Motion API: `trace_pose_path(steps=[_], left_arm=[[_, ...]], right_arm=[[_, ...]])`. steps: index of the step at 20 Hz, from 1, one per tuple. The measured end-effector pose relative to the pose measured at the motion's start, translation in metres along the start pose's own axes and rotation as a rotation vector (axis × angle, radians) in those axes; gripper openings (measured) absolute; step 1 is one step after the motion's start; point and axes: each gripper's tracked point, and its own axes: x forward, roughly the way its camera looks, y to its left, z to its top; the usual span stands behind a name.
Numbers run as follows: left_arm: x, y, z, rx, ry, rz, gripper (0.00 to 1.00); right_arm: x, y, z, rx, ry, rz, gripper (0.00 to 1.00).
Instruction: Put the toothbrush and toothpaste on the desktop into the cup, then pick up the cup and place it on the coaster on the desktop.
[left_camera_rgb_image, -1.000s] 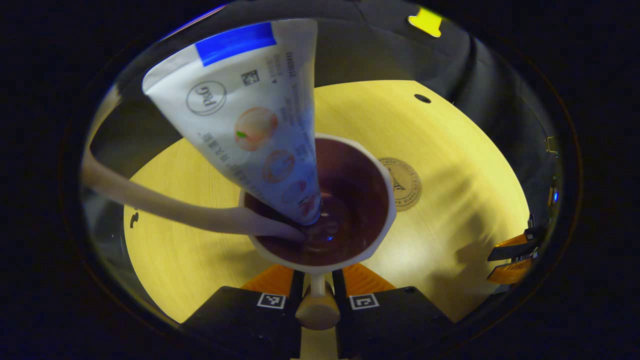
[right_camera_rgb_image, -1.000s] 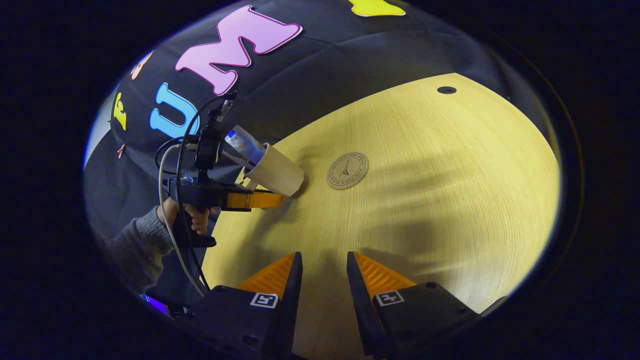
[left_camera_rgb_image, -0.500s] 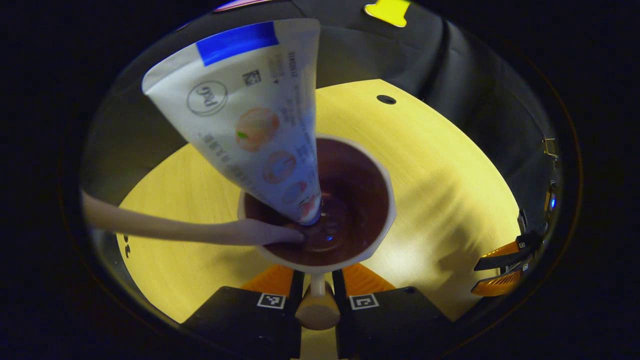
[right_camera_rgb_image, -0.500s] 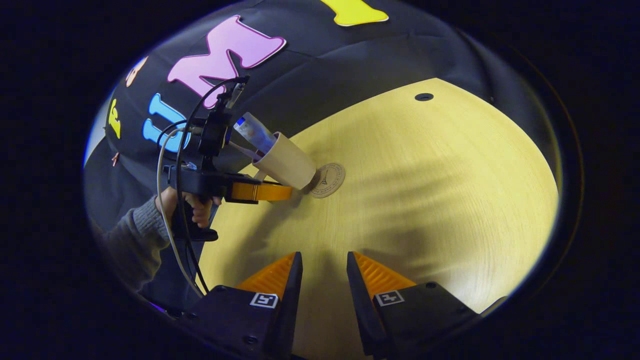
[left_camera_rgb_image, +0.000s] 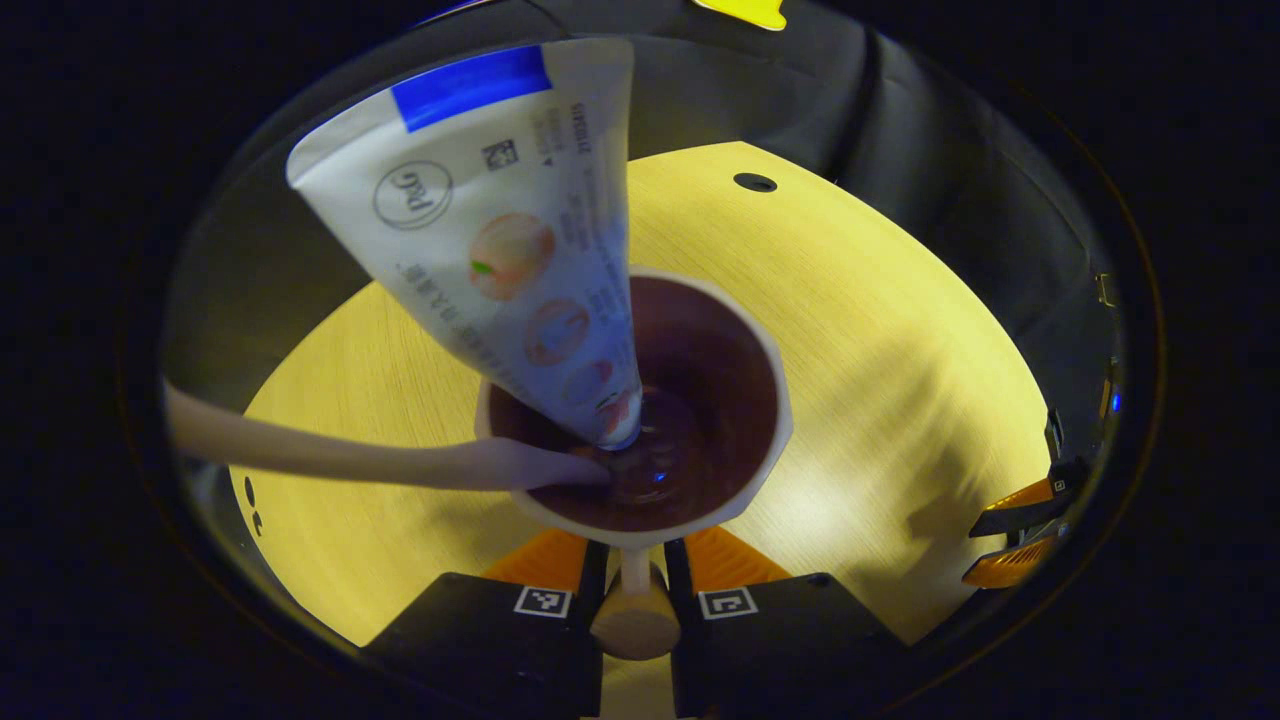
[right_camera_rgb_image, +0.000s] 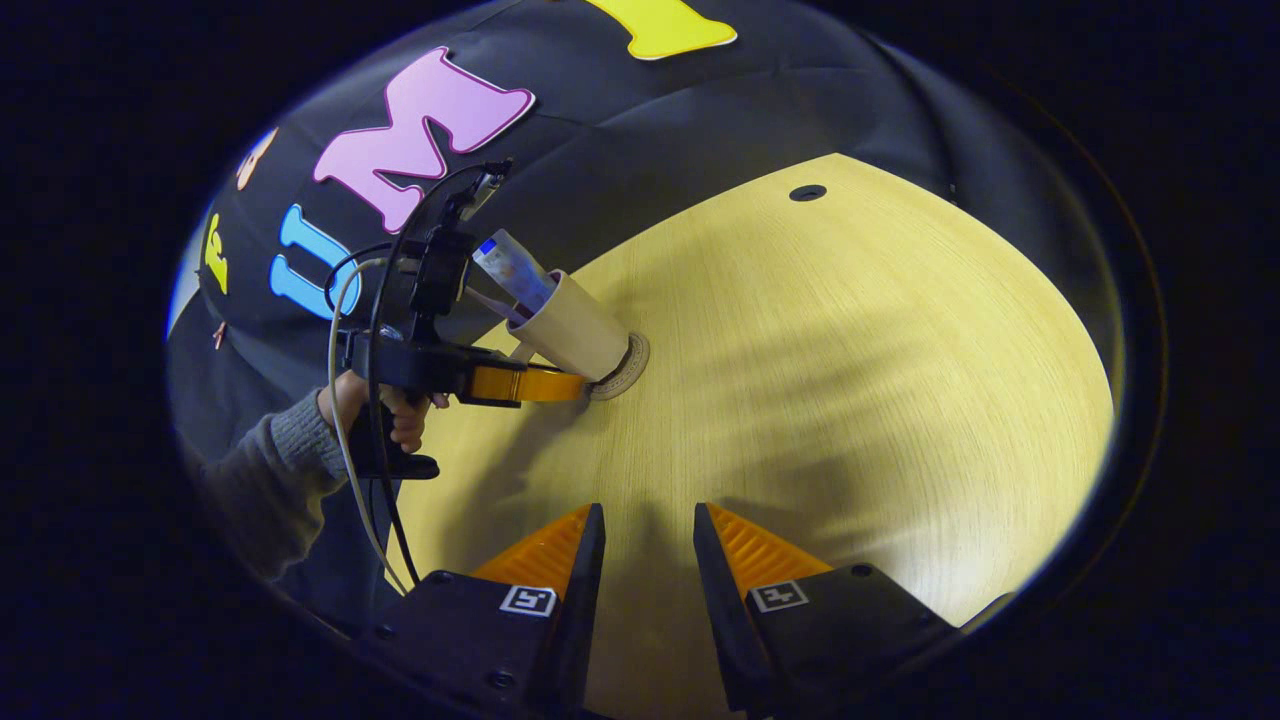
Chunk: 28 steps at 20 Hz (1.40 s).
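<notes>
My left gripper (left_camera_rgb_image: 635, 545) is shut on the handle (left_camera_rgb_image: 635, 615) of the white cup (left_camera_rgb_image: 770, 400) with a dark inside. A white toothpaste tube (left_camera_rgb_image: 500, 230) and a pale toothbrush (left_camera_rgb_image: 330, 455) stand slanted in the cup. In the right gripper view the cup (right_camera_rgb_image: 575, 330) is over the round coaster (right_camera_rgb_image: 628, 368), whose edge peeks out beneath it; I cannot tell whether they touch. The toothpaste tube (right_camera_rgb_image: 510, 270) sticks out of the cup's top. My right gripper (right_camera_rgb_image: 645, 520) hangs open above bare table, well apart from the cup.
The light wooden table (right_camera_rgb_image: 850, 350) has a small dark hole (right_camera_rgb_image: 806, 192) near its far edge. A hand in a grey sleeve (right_camera_rgb_image: 395, 425) holds the left gripper, with cables trailing. The right gripper (left_camera_rgb_image: 1015, 540) shows at the table's right edge in the left gripper view.
The left gripper has carried the cup sideways onto the coaster, which now lies almost wholly under it. The right gripper stayed open and barely moved.
</notes>
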Motion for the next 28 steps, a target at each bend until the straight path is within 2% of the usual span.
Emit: trace_pose_path(steps=[2, 3, 4, 9, 10, 11, 12, 13, 14, 20, 21, 22, 23, 24, 26, 28], left_arm=[[0.001, 0.001, 0.000, 0.003, 0.002, 0.001, 0.32], [0.003, 0.001, -0.001, 0.004, 0.005, 0.006, 0.36], [0.005, 0.001, -0.002, 0.004, 0.013, 0.009, 0.32], [0.010, 0.000, -0.006, 0.000, 0.035, -0.004, 0.32], [0.010, -0.001, -0.007, 0.002, 0.040, -0.006, 0.28], [0.010, -0.002, -0.008, -0.001, 0.042, -0.009, 0.36], [0.011, -0.002, -0.007, -0.004, 0.040, -0.011, 0.33], [0.011, -0.002, -0.006, -0.005, 0.037, -0.010, 0.37], [0.011, -0.002, -0.006, -0.006, 0.036, -0.007, 0.34], [0.011, 0.000, -0.005, -0.013, 0.021, 0.010, 0.37], [0.011, 0.000, -0.005, -0.013, 0.016, 0.010, 0.45], [0.010, 0.000, -0.004, -0.012, 0.010, 0.008, 0.41], [0.008, 0.001, -0.001, -0.010, -0.003, 0.009, 0.50], [0.007, 0.001, 0.000, -0.009, -0.009, 0.009, 0.53], [0.006, 0.001, -0.001, -0.019, -0.017, 0.017, 0.53], [0.001, 0.002, 0.002, -0.027, -0.034, 0.023, 0.58]], right_arm=[[0.001, -0.001, 0.001, 0.004, -0.002, -0.003, 0.55], [0.002, -0.002, 0.002, 0.006, -0.002, -0.005, 0.55], [0.002, -0.004, 0.001, 0.009, -0.003, -0.007, 0.55], [0.003, -0.008, 0.002, 0.020, -0.003, -0.014, 0.55], [0.003, -0.007, 0.002, 0.018, -0.001, -0.014, 0.55], [0.003, -0.007, 0.002, 0.017, 0.000, -0.014, 0.55], [0.003, -0.005, 0.001, 0.016, 0.000, -0.012, 0.55], [0.003, -0.005, 0.001, 0.015, 0.000, -0.012, 0.55], [0.003, -0.004, 0.000, 0.014, 0.000, -0.011, 0.55], [0.000, -0.002, 0.001, 0.016, -0.007, -0.013, 0.55], [0.001, -0.001, 0.002, 0.016, -0.008, -0.014, 0.55], [-0.001, -0.001, 0.002, 0.017, -0.008, -0.015, 0.55], [-0.001, 0.000, 0.002, 0.019, -0.010, -0.015, 0.55], [-0.002, 0.000, 0.002, 0.020, -0.010, -0.016, 0.55], [-0.005, 0.001, 0.003, 0.020, -0.012, -0.021, 0.55], [-0.008, 0.003, 0.008, 0.022, -0.018, -0.024, 0.55]])
